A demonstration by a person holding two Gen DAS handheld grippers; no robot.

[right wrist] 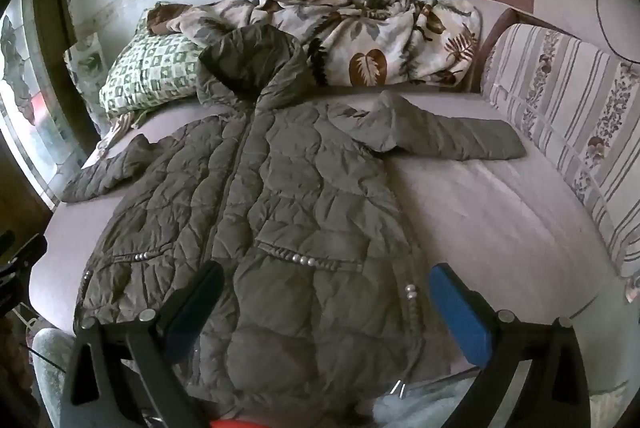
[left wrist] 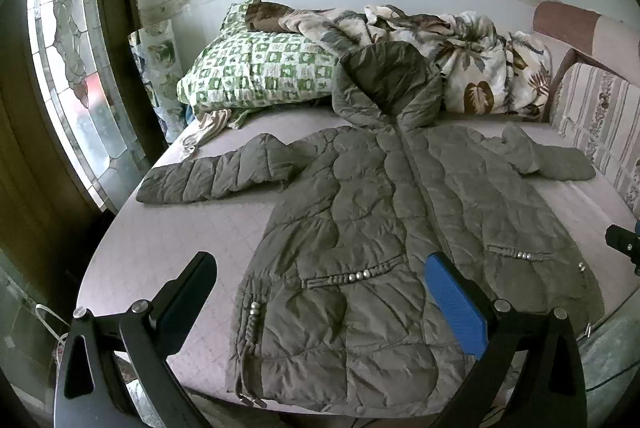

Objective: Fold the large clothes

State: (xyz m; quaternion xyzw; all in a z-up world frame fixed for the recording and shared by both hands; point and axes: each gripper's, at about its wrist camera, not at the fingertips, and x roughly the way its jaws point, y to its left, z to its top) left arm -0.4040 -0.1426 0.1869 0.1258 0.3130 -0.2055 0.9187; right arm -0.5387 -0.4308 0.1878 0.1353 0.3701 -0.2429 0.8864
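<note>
Quilted hooded coat (left wrist: 380,228) flat on bed, long axis running away from tongs, hem nearest. Left gripper (left wrist: 320,292) near coat's left hem, right gripper (right wrist: 326,302) near right hem. Both wide, holding nothing.

olive-grey quilted coat (left wrist: 360,228) on a pale pink sheet (left wrist: 180,228); beyond it a green-and-white checked pillow (left wrist: 260,72), leaf-print cream blanket (right wrist: 380,40), striped floral cushion (right wrist: 560,100).

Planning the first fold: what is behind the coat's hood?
The hood leans against a leaf-print blanket, with a green checked pillow to its left. What lies beneath the blanket is covered.
</note>
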